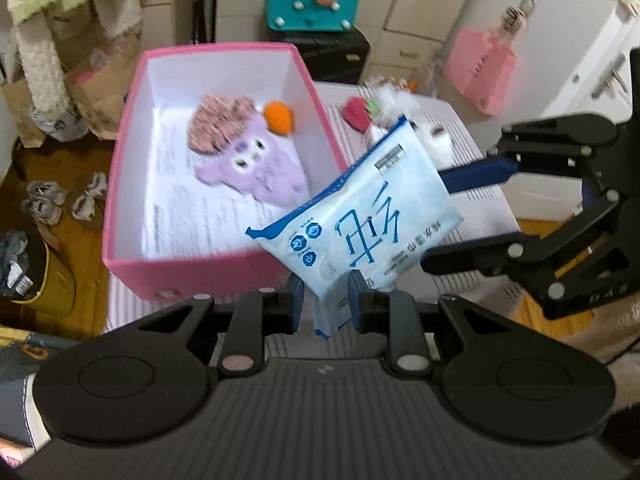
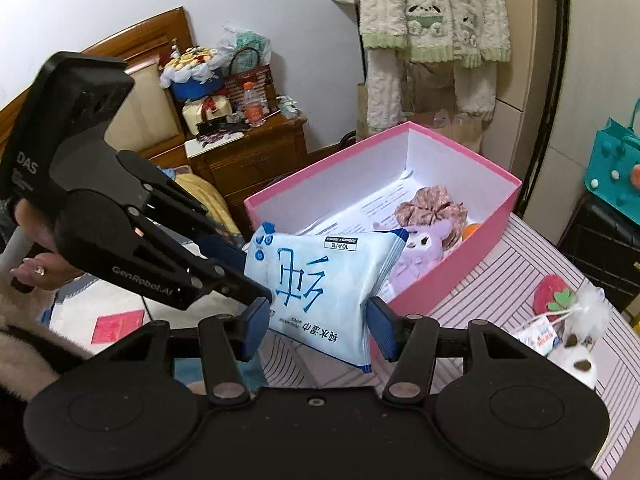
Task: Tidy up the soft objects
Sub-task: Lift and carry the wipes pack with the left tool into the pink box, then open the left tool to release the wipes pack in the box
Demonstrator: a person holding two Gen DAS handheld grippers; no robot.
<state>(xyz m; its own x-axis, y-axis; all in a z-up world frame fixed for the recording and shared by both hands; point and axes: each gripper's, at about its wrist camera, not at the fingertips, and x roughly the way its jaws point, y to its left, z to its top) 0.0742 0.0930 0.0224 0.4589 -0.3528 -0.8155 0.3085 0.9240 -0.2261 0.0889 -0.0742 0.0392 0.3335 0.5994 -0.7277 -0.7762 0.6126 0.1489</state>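
Left tool (image 1: 322, 302) clamped on lower edge of wipes pack (image 1: 360, 216), pack held in the air just right of pink box (image 1: 124, 168), overlapping its near right corner. Right tool (image 2: 316, 326) spread wide, fingers flanking pack without touching; released. Long axis of pack running diagonally, top corner tilted away to the right. Box opening lying left and ahead of left tool, so left hand nearer for the drop. Purple plush (image 1: 256, 168) and orange ball (image 1: 279, 118) already inside. Strawberry toy (image 1: 357, 114) and white fluffy toy (image 1: 400, 120) waiting on tabletop (image 1: 472, 216), right.
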